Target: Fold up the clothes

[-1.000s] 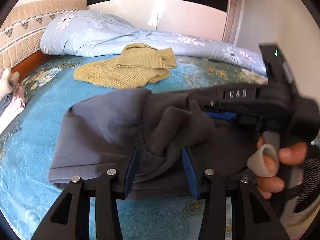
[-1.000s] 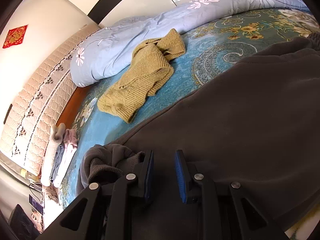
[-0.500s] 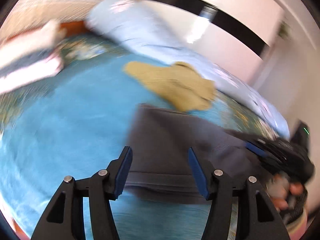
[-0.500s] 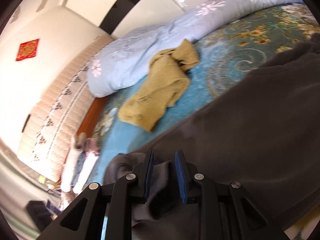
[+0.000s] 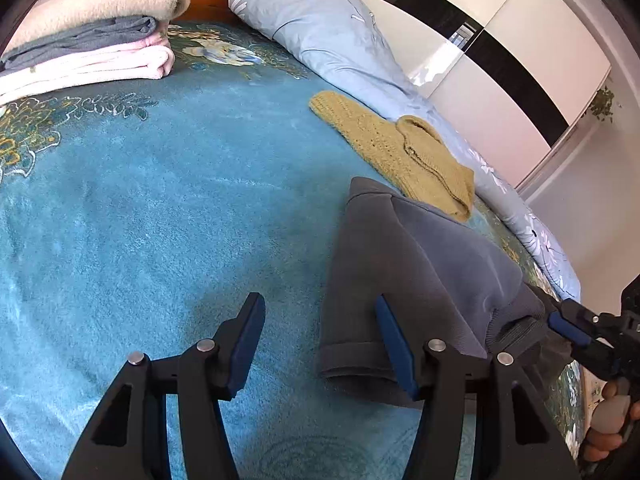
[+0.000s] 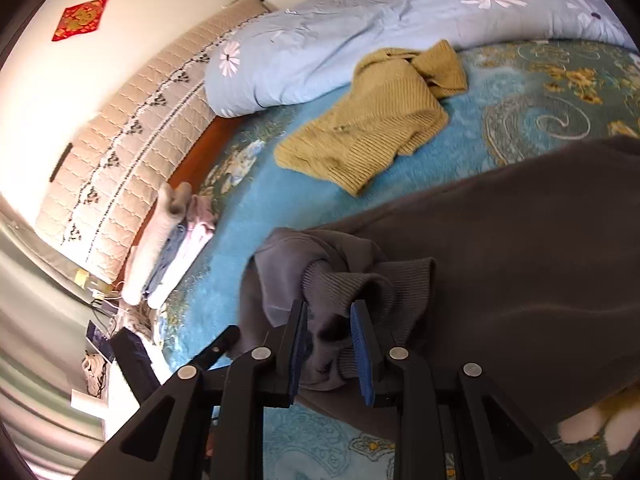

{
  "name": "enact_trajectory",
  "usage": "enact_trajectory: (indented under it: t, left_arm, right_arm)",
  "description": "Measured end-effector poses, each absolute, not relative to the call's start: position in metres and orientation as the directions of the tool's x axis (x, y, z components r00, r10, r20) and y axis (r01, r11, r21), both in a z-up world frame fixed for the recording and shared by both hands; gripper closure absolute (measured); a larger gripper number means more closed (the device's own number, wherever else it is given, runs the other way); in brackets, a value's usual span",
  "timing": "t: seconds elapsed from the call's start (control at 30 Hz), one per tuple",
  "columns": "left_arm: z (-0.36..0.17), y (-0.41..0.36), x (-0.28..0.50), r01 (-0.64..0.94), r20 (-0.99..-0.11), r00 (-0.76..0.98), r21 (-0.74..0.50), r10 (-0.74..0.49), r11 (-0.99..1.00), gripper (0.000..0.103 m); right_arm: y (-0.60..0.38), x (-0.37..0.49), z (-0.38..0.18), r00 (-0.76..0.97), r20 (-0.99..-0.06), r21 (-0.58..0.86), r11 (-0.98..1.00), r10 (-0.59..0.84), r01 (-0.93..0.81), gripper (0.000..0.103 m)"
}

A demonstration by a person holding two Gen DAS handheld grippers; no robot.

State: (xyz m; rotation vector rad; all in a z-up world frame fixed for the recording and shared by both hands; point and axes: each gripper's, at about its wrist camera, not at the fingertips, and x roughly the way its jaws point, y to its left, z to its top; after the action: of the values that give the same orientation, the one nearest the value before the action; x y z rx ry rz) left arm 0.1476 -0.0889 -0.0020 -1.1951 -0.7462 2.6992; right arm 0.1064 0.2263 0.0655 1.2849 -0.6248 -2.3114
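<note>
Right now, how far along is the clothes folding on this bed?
Done: a stack of folded clothes sits by the headboard. In hand: the grey sweatshirt is partly folded on the bed; the right gripper pinches its ribbed cuff, while the left gripper is open and holds nothing. Left: finishing the sweatshirt, then the mustard knit sweater, lying crumpled and unfolded near the blue duvet.

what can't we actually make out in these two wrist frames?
- Grey sweatshirt: right wrist view, its far side is cut off by the frame edge, so the garment's full outline is unknown.
- Right gripper: pads sit either side of the ribbed cuff; contact not resolvable.
- Folded stack: left wrist view, its left end is cut by the fisheye rim.
- Left gripper hides the blanket below it.
</note>
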Motion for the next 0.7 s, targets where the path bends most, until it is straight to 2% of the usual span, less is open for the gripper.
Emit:
enact_trajectory:
  t: [0.07,0.27,0.6,0.7]
  left_arm:
    - [-0.004,-0.092,0.147,0.103,-0.666,-0.688,-0.481,0.287,-0.871,0.044]
    - [-0.004,-0.092,0.148,0.098,-0.661,-0.692,-0.484,0.29,-0.87,0.044]
    - [-0.004,-0.092,0.147,0.083,-0.649,-0.695,-0.498,0.308,-0.863,0.044]
    - [-0.004,-0.09,0.147,0.073,-0.649,-0.693,-0.496,0.314,-0.865,0.044]
  right_arm:
    - [0.219,0.107,0.065,-0.438,-0.721,0.527,-0.835,-0.538,0.158,0.063]
    - [0.2,0.108,0.044,-0.368,-0.755,0.517,-0.838,-0.543,0.175,0.061]
    - [0.195,0.106,0.03,-0.458,-0.709,0.529,-0.834,-0.537,0.158,0.062]
    - [0.194,0.107,0.032,-0.481,-0.706,0.515,-0.843,-0.519,0.153,0.074]
